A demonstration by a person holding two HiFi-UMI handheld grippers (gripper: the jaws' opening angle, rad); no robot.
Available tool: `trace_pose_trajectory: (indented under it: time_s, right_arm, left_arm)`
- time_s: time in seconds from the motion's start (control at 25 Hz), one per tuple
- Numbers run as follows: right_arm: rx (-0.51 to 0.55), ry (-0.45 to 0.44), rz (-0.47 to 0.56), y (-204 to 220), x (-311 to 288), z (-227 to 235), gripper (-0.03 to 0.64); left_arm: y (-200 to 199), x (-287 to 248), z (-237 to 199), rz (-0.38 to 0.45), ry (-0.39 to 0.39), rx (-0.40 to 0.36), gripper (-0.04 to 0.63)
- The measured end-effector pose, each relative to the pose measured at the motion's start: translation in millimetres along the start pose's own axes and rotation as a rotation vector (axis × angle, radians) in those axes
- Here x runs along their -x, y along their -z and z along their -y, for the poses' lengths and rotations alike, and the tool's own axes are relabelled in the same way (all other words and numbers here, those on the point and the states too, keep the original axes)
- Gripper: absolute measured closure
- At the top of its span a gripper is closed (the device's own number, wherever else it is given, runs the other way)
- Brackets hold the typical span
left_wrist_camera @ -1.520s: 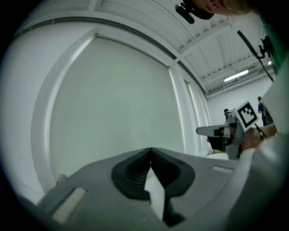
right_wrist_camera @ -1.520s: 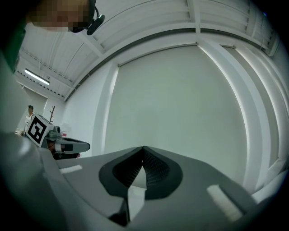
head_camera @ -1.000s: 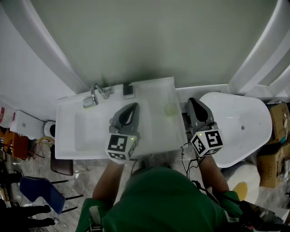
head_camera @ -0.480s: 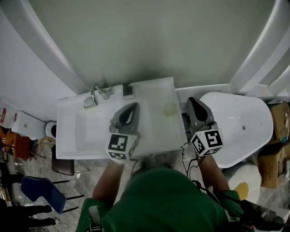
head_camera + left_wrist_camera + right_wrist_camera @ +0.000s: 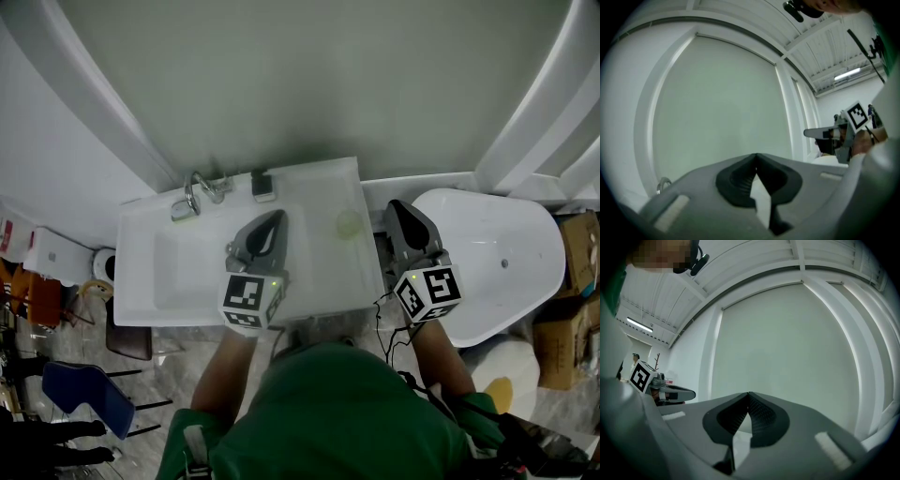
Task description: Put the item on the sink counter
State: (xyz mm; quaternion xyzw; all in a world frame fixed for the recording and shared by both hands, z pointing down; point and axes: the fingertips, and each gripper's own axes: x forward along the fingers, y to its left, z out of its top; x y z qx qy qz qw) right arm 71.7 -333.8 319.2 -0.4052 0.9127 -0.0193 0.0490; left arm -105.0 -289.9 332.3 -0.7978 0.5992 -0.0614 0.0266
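White sink counter (image 5: 323, 180): pale round item (image 5: 349, 223) between left gripper (image 5: 277, 218) and right gripper (image 5: 396, 207), both closed, empty.

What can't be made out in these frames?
1. Small dark rectangular object at the back edge of the white sink counter: head view, too small to identify.
2. Pale round disc on the counter: head view, faint and tiny; nature unclear.
3. Sink basin: head view, partly covered by the shut left gripper.
4. Counter and both objects: absent from both gripper views, which face the pale wall.
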Motion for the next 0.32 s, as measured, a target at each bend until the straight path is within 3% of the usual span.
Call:
trace_pose_trajectory:
  time_s: [0.32]
  right_arm:
    - [-0.01,-0.015,-0.001,1.2,1.7,1.3,0.618]
  left_arm:
    - [5.6,1.3,0.1,-0.015,-0.025,-0.005,0.597]
